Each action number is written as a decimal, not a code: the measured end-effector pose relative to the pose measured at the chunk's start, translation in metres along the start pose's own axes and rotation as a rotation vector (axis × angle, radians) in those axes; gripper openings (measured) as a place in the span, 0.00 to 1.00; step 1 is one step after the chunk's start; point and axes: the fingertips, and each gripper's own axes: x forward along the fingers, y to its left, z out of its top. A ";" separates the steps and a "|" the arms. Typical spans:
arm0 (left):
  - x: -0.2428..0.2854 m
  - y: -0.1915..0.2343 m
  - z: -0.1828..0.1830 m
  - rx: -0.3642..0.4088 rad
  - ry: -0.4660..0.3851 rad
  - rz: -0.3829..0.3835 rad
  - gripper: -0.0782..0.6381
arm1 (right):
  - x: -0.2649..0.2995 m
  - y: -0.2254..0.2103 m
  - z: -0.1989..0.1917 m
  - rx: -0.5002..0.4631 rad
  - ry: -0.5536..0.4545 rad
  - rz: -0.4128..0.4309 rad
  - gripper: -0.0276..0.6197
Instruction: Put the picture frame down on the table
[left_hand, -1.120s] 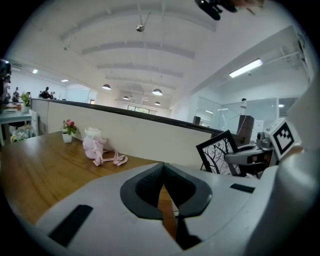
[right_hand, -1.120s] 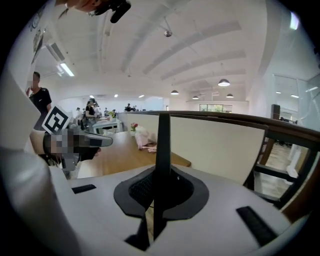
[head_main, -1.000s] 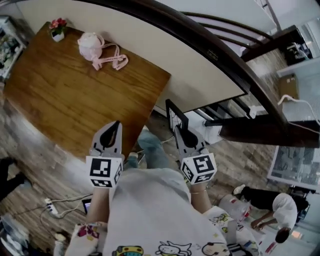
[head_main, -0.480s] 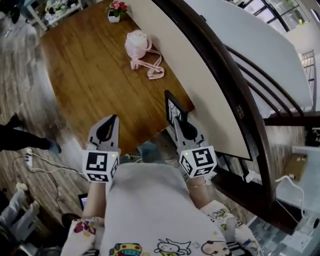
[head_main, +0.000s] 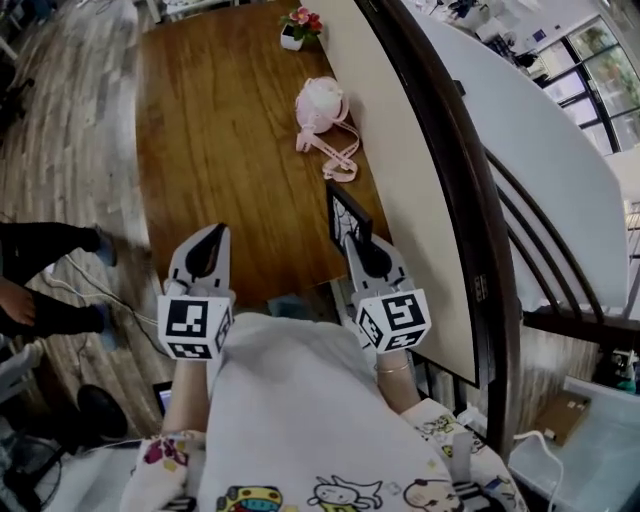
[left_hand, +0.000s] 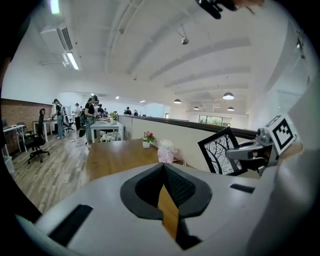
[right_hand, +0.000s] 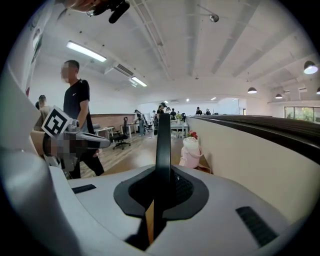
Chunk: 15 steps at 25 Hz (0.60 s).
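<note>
One picture frame (head_main: 345, 214) stands upright, pinched by the right hand-held gripper (head_main: 353, 246) near the right edge of the table (head_main: 220, 150); the left hand-held gripper (head_main: 212, 234), lower left, is pressed together, empty.

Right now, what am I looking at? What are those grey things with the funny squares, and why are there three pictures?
Those grey things are grabbers with two jaws each. A person holds one in each hand. The head view comes from a camera on the person's head, looking down. The two gripper views come from little cameras riding on the grabbers. The right gripper pinches a black picture frame by its edge, so the frame stands upright. The left gripper is shut and holds nothing. Below them is a wooden table with a pink bag and a small pot of flowers on it.
</note>
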 end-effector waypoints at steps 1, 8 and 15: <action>0.001 0.003 0.000 -0.006 -0.004 0.017 0.11 | 0.005 0.000 0.001 -0.005 -0.001 0.014 0.07; 0.009 0.023 -0.002 -0.037 -0.011 0.079 0.11 | 0.036 0.000 0.007 -0.030 0.008 0.077 0.07; 0.008 0.046 -0.005 -0.056 -0.008 0.104 0.11 | 0.056 0.011 0.018 -0.048 0.015 0.107 0.07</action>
